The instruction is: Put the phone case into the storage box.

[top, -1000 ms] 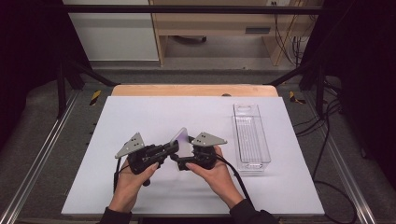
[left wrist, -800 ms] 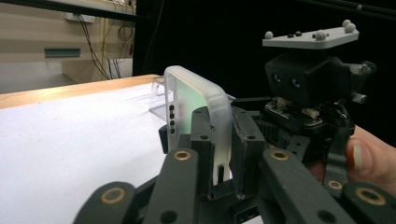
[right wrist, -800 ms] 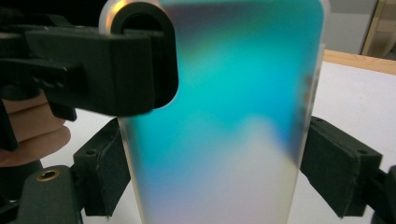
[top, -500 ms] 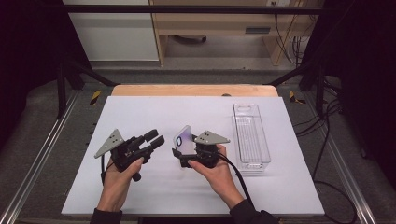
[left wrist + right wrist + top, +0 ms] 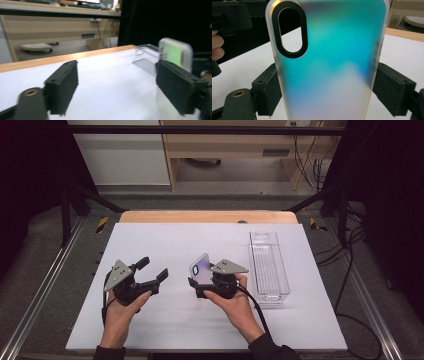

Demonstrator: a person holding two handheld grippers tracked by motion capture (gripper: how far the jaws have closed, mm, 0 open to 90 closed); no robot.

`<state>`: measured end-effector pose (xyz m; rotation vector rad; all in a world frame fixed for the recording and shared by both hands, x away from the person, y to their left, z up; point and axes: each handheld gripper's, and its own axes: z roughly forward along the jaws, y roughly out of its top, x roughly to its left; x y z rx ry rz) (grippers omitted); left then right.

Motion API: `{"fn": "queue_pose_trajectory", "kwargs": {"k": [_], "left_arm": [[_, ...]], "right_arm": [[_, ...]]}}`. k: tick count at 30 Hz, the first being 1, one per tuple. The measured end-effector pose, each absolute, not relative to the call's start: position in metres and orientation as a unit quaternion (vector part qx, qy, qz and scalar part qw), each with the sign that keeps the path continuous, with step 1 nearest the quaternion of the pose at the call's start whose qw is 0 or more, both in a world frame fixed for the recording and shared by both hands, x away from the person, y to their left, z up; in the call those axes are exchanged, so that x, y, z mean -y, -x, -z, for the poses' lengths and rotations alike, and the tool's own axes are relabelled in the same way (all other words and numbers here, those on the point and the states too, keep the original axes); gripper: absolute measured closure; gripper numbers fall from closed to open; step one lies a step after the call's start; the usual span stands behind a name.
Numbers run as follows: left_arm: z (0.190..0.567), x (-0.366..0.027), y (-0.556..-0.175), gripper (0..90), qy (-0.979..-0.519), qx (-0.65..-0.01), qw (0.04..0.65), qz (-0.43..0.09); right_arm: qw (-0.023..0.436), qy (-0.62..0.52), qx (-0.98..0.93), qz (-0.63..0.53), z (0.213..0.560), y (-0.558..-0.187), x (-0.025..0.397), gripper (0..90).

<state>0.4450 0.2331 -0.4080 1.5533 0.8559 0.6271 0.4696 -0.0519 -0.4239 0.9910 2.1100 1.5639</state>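
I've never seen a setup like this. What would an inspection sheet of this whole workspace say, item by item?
Surface: white table top, bare wooden strip at the far edge.
Job's things: phone case held upright; clear plastic tray at the right, apparently empty.
Clutter: nothing seen.
Grippers: right gripper clamps the case's sides; left gripper open, holding nothing.
Cables: one trails from the right gripper; more hang behind the table.
Surroundings: dark frame, wooden furniture beyond.

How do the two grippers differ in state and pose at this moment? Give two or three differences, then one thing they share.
The right gripper is shut on the phone case, holding it upright; the left gripper is open and holds nothing. In their own views, the right gripper's jaws press the phone case's edges, while the left gripper's jaws stand wide apart. Both are black, hand-held, above the white table.
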Motion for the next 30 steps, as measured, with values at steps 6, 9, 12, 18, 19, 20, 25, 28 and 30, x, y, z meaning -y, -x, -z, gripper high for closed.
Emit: {"fn": "queue_pose_trajectory", "kwargs": {"k": [6, 9, 12, 18, 19, 20, 25, 28, 30], "left_arm": [[0.415, -0.236, -0.445, 8.4, -0.670, -0.377, 0.574, -0.281], [0.419, -0.238, -0.442, 6.8, -0.673, -0.377, 0.567, -0.291], [0.423, -0.241, -0.439, 6.2, -0.673, -0.378, 0.562, -0.296], [0.434, -0.251, -0.429, 5.6, -0.670, -0.388, 0.555, -0.305], [0.437, -0.252, -0.427, 5.6, -0.669, -0.391, 0.554, -0.305], [0.439, -0.254, -0.424, 5.5, -0.668, -0.392, 0.553, -0.306], [0.447, -0.256, -0.413, 4.9, -0.668, -0.400, 0.548, -0.306], [0.450, -0.257, -0.409, 4.5, -0.667, -0.397, 0.547, -0.313], [0.453, -0.257, -0.409, 4.5, -0.663, -0.400, 0.550, -0.312]], "right_arm": [[0.171, -0.358, -0.737, -0.547, 0.421, -0.471, 0.057, 17.3], [0.171, -0.363, -0.734, -0.549, 0.419, -0.471, 0.061, 17.3], [0.174, -0.368, -0.731, -0.548, 0.416, -0.472, 0.064, 17.3], [0.178, -0.380, -0.725, -0.547, 0.405, -0.474, 0.074, 17.3], [0.180, -0.381, -0.724, -0.546, 0.403, -0.475, 0.075, 17.3], [0.182, -0.382, -0.724, -0.545, 0.400, -0.476, 0.077, 17.3], [0.189, -0.387, -0.722, -0.541, 0.384, -0.482, 0.083, 17.3], [0.195, -0.390, -0.721, -0.539, 0.374, -0.486, 0.086, 17.3], [0.202, -0.391, -0.721, -0.536, 0.368, -0.490, 0.088, 17.3]]}}
